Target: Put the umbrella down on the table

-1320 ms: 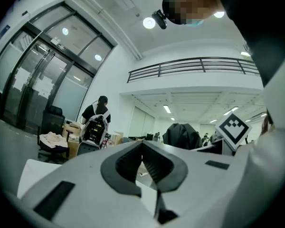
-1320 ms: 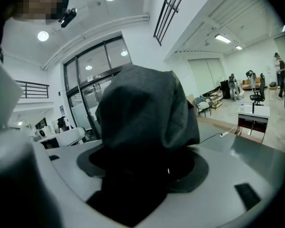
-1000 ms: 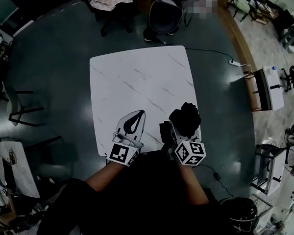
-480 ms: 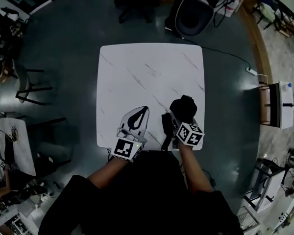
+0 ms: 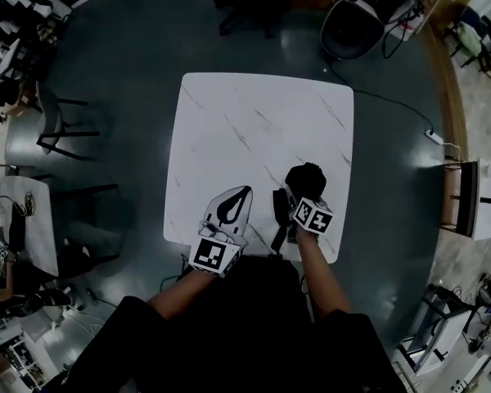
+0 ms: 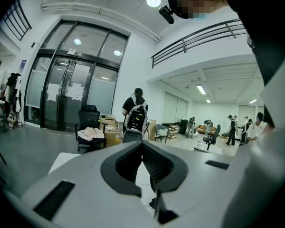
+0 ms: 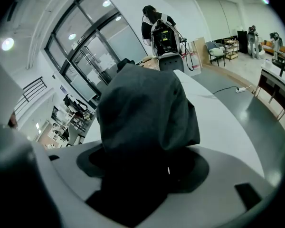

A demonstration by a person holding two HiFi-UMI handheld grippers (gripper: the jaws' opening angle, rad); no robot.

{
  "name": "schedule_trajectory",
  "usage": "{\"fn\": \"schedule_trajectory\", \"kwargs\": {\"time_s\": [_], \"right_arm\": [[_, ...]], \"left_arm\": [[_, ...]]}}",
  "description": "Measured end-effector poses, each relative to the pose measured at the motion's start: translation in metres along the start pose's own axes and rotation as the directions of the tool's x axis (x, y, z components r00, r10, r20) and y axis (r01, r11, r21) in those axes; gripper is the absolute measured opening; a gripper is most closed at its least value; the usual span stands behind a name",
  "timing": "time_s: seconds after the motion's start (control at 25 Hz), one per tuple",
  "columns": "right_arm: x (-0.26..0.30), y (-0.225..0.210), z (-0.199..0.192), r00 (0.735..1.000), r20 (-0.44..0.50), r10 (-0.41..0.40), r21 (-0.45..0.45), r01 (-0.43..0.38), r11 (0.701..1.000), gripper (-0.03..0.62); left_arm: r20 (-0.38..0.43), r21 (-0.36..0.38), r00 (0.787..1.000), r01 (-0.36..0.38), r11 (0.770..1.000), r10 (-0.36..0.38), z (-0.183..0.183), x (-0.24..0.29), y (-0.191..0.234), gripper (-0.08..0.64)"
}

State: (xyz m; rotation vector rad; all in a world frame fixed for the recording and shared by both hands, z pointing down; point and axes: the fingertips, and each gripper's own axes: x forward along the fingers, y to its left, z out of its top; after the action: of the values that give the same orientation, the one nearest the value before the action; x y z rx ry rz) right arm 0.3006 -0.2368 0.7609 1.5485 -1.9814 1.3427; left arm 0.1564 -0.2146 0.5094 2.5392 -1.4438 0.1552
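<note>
Item 1: black folded umbrella (image 5: 305,178), clamped in right tongs (image 5: 299,198) over the near right part of the table (image 5: 254,113); contact with the tabletop cannot be determined.
Item 2: left tongs (image 5: 239,196), tips together, empty.
Status: set-down and release judged outstanding.

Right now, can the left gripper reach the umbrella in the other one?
Probably yes. The umbrella sits clamped in the right gripper, just beside the left gripper, with only bare table between them. The left gripper's jaws are shut, though, so they would have to open first.
</note>
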Motion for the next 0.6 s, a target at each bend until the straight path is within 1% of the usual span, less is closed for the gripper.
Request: {"fn": "schedule_trajectory", "kwargs": {"time_s": [0.24, 0.4, 0.52, 0.6], "right_arm": [[0.024, -0.008, -0.013, 0.996, -0.075, -0.048, -0.057, 0.044, 0.997, 0.337], [0.037, -0.020, -0.024, 0.987, -0.128, -0.093, -0.023, 0.091, 0.996, 0.339], [0.047, -0.029, -0.035, 0.979, -0.180, -0.094, 0.032, 0.101, 0.994, 0.339], [0.050, -0.032, -0.038, 0.976, -0.194, -0.104, 0.045, 0.115, 0.992, 0.341]], "left_arm": [[0.016, 0.022, 1.000, 0.002, 1.000, -0.003, 0.005, 0.001, 0.000, 0.006], [-0.006, 0.006, 0.999, -0.043, 0.999, 0.043, 0.003, -0.003, 0.013, 0.006], [0.018, 0.012, 0.999, -0.040, 0.999, 0.040, 0.006, -0.006, 0.018, 0.008], [0.018, 0.018, 0.999, -0.040, 0.999, 0.039, 0.005, -0.010, 0.023, 0.006]]}}
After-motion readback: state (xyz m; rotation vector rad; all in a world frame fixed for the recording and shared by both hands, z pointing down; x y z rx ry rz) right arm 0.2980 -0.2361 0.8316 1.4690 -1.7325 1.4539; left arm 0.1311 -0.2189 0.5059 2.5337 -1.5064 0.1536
